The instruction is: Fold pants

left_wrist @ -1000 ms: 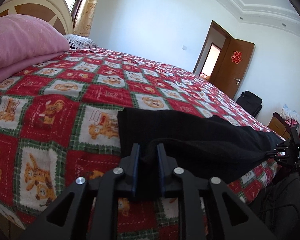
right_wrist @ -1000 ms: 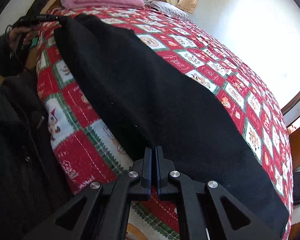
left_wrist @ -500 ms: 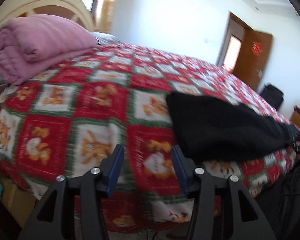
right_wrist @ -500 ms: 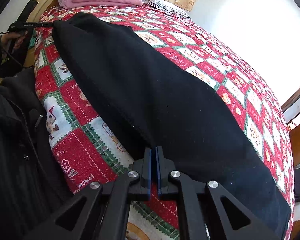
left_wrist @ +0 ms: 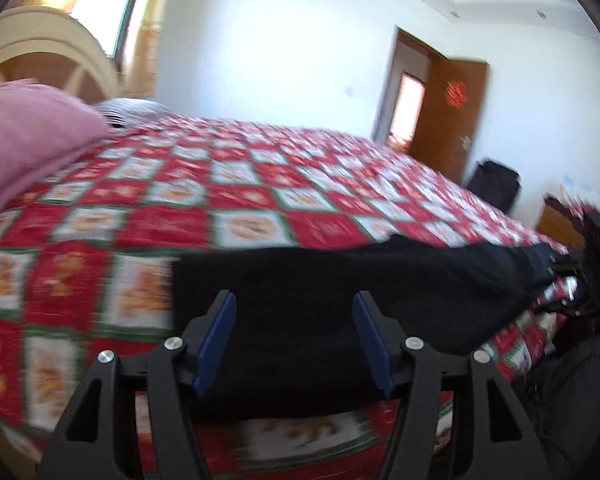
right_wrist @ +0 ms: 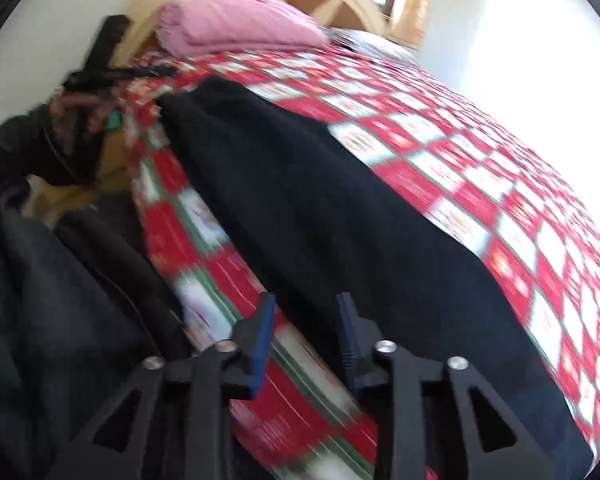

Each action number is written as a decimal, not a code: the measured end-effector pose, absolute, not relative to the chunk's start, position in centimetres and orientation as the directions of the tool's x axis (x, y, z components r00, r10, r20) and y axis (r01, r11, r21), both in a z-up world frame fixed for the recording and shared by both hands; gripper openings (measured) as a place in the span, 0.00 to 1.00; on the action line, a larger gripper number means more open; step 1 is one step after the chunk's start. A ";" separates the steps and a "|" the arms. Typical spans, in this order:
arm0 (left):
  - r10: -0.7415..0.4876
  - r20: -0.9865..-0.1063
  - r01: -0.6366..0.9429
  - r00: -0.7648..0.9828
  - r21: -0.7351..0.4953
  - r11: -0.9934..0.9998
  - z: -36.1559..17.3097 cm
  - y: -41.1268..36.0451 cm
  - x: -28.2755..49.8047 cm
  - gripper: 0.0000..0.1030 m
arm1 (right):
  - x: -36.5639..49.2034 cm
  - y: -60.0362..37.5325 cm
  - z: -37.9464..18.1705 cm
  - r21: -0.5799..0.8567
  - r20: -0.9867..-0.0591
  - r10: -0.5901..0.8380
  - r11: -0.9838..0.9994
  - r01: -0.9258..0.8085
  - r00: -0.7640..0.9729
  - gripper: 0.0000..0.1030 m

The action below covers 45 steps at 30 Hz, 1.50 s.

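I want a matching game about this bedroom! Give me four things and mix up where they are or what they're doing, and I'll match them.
Things:
1. black pants
2. folded pink blanket
3. brown wooden door
4. left gripper

Places or states:
A. standing open at the far wall
B. fingers apart, holding nothing
C. lying stretched along the edge of the red checked bedspread
D. stacked by the cream headboard

Pairs: 1-C, 2-D, 3-A, 4-B
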<state>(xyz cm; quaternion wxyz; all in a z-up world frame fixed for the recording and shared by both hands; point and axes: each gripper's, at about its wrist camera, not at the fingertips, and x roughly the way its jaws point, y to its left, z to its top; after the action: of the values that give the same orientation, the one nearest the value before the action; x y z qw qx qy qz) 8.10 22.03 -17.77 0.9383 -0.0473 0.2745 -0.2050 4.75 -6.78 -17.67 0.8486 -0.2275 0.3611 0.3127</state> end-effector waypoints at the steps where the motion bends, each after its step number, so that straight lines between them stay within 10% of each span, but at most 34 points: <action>1: -0.415 -0.519 0.376 0.747 -0.184 0.908 -18.4 21.0 8.4 0.62 | 5.1 -5.6 -17.8 -0.161 -0.749 0.382 0.688 -0.708 0.542 0.35; 25: -0.443 -0.562 0.386 0.698 -0.225 0.895 -21.0 20.5 7.7 0.62 | 7.9 1.9 -21.1 -0.139 -0.766 0.418 0.634 -0.761 0.488 0.29; 30: -0.450 -0.567 0.389 0.689 -0.235 0.891 -20.9 20.7 7.7 0.62 | 7.9 2.7 -21.4 -0.185 -0.764 0.396 0.623 -0.760 0.510 0.03; 41: -0.461 -0.545 0.368 0.700 -0.277 0.887 -19.3 21.6 7.7 0.63 | 6.8 2.2 -21.3 -0.188 -0.777 0.387 0.609 -0.771 0.496 0.03; 45: -0.474 -0.526 0.404 0.705 -0.251 0.880 -18.6 19.7 7.7 0.73 | 6.8 2.5 -21.2 -0.234 -0.775 0.358 0.603 -0.763 0.520 0.18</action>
<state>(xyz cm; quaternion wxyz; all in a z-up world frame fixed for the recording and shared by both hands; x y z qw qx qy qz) 7.73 19.73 -18.61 0.9216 -0.0586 0.3008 -0.2383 6.81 2.54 -21.21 0.8232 -0.2874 0.3519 0.3405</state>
